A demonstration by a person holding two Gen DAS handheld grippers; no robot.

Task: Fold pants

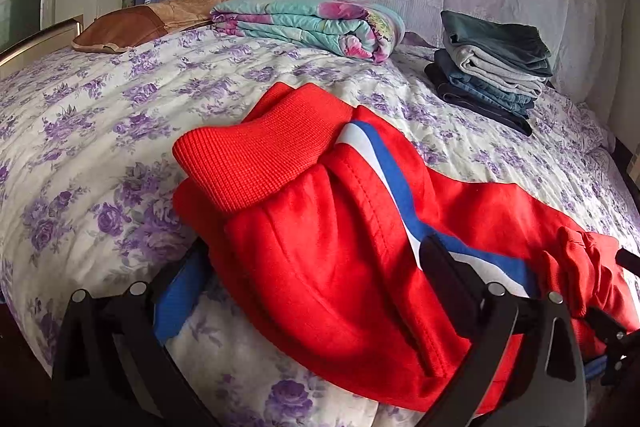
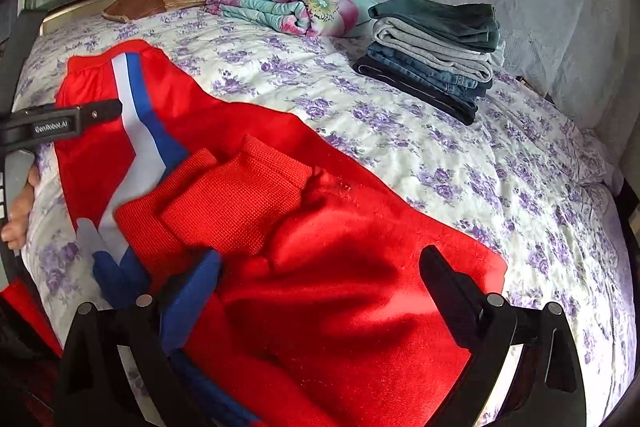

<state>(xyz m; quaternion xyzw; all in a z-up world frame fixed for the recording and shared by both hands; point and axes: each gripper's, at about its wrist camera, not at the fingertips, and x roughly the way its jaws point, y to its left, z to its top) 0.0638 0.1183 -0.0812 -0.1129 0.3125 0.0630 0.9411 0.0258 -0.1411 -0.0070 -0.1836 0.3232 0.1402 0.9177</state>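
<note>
Red track pants with a blue and white side stripe lie bunched on the purple-flowered quilt. Their ribbed cuffs are folded back on top. My left gripper is open and wide. Its left finger sits at the cloth's edge and its right finger rests on the stripe. In the right wrist view the pants spread from far left to near centre, ribbed cuffs on top. My right gripper stands open over the red cloth. The left gripper shows at the left edge, with a hand behind it.
A stack of folded pants sits at the back right of the bed. A folded floral blanket and a brown pillow lie along the back. The bed's right edge drops off.
</note>
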